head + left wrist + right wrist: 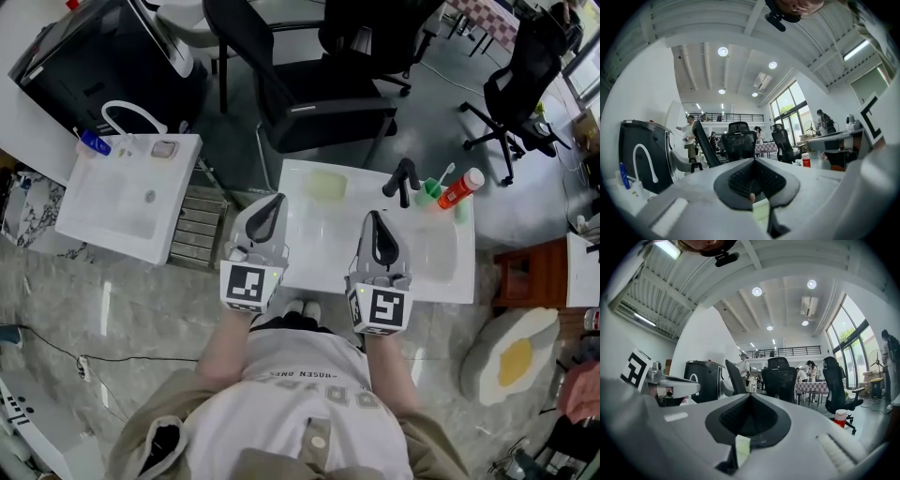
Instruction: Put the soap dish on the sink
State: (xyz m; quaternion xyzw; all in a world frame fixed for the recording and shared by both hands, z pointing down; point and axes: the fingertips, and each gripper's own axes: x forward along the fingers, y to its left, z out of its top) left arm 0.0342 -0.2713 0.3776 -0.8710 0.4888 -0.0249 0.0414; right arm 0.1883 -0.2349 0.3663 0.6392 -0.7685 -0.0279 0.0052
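Both grippers hover over the white sink (319,246), jaws pressed together with nothing between them: the left gripper (272,206) at the sink's left edge, the right gripper (374,221) over the basin. The pale green soap dish (326,184) lies on the sink's back left corner, left of the black tap (403,180)

Closed right claw (750,401), black office chair (780,380) beyond it.
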